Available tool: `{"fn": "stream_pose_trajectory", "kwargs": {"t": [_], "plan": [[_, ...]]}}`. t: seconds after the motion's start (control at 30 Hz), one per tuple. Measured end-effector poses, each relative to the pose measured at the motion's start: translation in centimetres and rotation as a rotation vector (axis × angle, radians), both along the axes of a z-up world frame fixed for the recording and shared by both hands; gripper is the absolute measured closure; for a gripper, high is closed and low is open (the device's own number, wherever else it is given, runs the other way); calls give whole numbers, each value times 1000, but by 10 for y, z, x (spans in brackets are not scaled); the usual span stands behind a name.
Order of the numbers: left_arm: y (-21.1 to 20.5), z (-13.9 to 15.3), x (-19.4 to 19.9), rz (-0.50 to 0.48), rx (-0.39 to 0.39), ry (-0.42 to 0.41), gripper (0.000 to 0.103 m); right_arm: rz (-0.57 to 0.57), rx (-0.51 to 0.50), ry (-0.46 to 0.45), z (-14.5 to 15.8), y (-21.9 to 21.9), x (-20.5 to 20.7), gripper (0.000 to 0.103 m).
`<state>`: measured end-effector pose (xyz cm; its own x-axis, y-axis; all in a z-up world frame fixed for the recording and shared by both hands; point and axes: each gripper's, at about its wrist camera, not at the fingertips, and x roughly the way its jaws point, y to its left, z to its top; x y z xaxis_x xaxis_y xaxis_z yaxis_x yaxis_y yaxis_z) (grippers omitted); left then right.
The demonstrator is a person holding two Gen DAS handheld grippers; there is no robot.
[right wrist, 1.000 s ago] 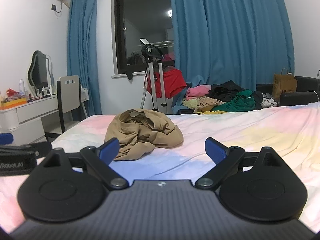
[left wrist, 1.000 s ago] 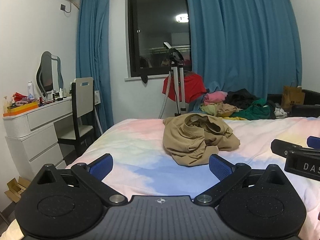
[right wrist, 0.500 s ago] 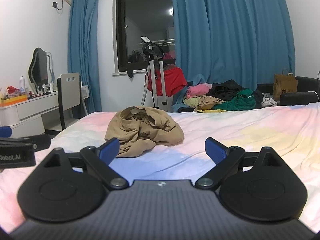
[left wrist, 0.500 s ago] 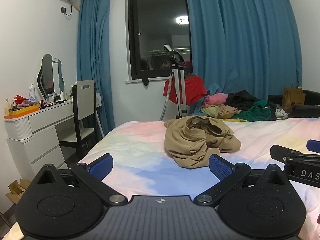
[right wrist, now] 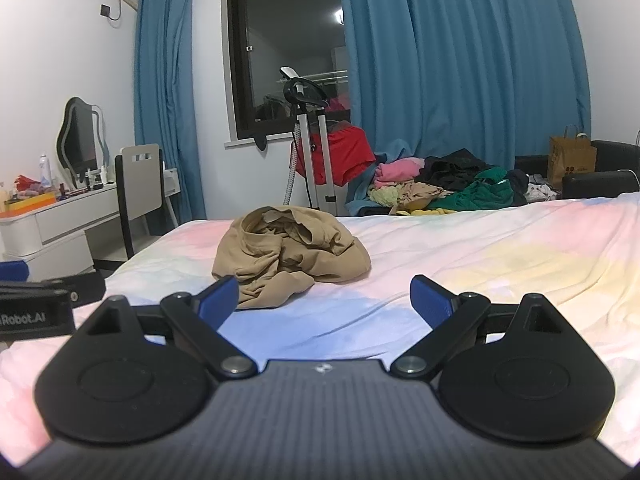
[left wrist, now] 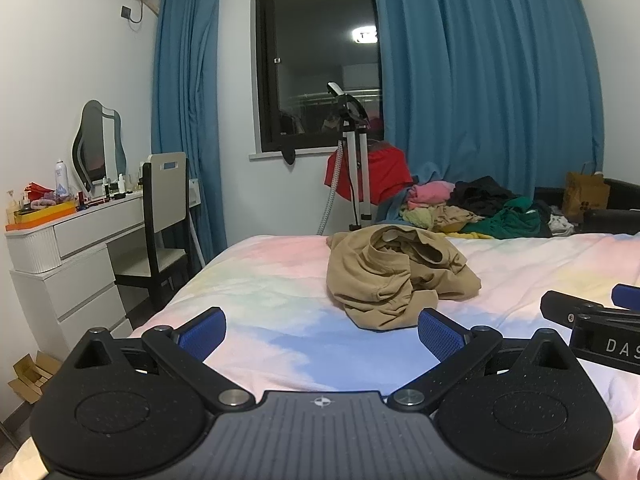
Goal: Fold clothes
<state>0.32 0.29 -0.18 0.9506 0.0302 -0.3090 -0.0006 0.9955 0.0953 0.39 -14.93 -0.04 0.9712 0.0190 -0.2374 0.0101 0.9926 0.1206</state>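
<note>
A tan garment (left wrist: 396,276) lies crumpled in a loose heap on the bed (left wrist: 280,280), about mid-bed near the far edge, its folds bunched and a rolled hem turned up at the top. From the left wrist view it sits at 12 to 1 o'clock ahead of the left gripper (left wrist: 322,330); from the right wrist view the same heap (right wrist: 290,256) sits at 11 o'clock ahead of the right gripper (right wrist: 326,300).

The step in hand looks like the approach: nothing is grasped and the folding has not begun. The next move likely calls for both grippers to reach the heap, pinch 2 separate edges, such as the hem or shoulders, and lift and spread the cloth flat before any fold. The fabric looks soft and limp, so a pinch may catch several layers at once.

Both grippers are spread wide, the blue pads far apart, holding nothing and touching nothing; the nearest fold of the garment lies just beyond their tips. Each gripper shows at the edge of the other's view, side by side above the pastel sheet.

Beyond the bed, at 1 o'clock, a pile of mixed clothes (left wrist: 476,210) waits below the blue curtain (left wrist: 480,80); a white dressing table (left wrist: 76,248) stands at 9 o'clock.
</note>
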Motion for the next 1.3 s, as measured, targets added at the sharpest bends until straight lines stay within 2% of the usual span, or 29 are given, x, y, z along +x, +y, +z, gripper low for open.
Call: {"fn": "stream_pose_trajectory", "kwargs": {"t": [0.6, 0.7, 0.8, 0.93, 1.03, 1.2, 1.3], "plan": [[0, -6, 4, 4, 0, 10, 0, 0, 18, -11, 6, -2, -3, 9], [2, -11, 8, -22, -6, 19, 0, 0, 15, -19, 12, -2, -7, 9], [3, -24, 16, -37, -31, 50, 0, 29, 1, -49, 39, -7, -12, 9], [-2, -49, 41, -35, -55, 101, 0, 56, -19, -98, 77, -19, -19, 9], [-16, -69, 77, -34, -9, 170, 0, 38, 5, -118, 78, -34, -22, 9], [-24, -81, 143, -44, -26, 195, 1, 16, 11, -91, 53, -52, -15, 9], [-36, -81, 193, -50, -17, 192, 6, 16, 31, -60, 36, -58, -1, 9]]}}
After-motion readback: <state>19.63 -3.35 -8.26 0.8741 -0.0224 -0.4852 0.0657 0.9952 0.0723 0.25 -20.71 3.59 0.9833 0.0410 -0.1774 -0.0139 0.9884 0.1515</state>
